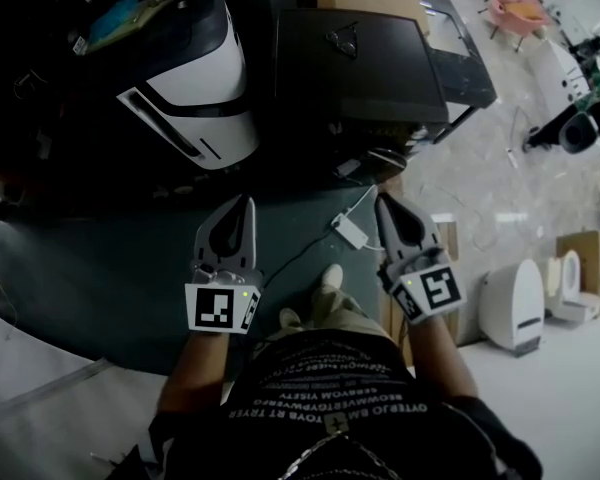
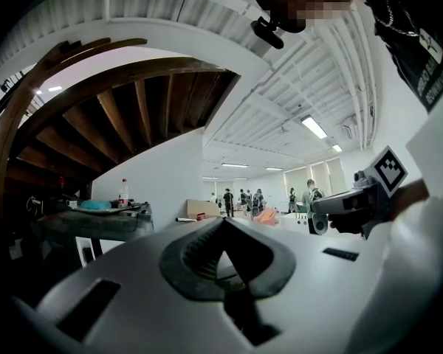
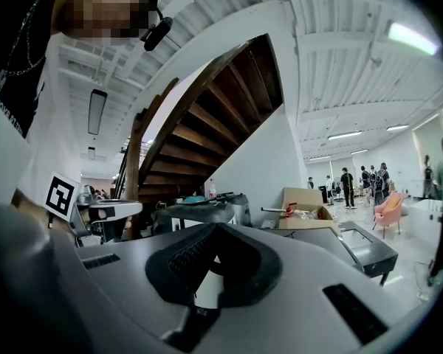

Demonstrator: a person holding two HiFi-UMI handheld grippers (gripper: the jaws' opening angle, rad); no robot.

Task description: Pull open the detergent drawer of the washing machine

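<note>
As seen from the head view: washing machine (image 1: 185, 88) at 11 o'clock, rounded white body, black top with clutter, drawer front not made out. Well apart from left gripper (image 1: 245, 203) and right gripper (image 1: 383, 201), both pinched together, empty. Underneath, dark teal mat (image 1: 100, 268); pale marble floor (image 1: 540, 198) at 3 o'clock, black box-shaped unit (image 1: 355, 63) at 12.

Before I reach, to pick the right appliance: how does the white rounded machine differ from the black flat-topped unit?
The white rounded machine has curved edges and a black band; the black flat-topped unit is square-cornered and all dark. Clutter tops the machine; the unit's top is bare. Neither is touched.
</note>
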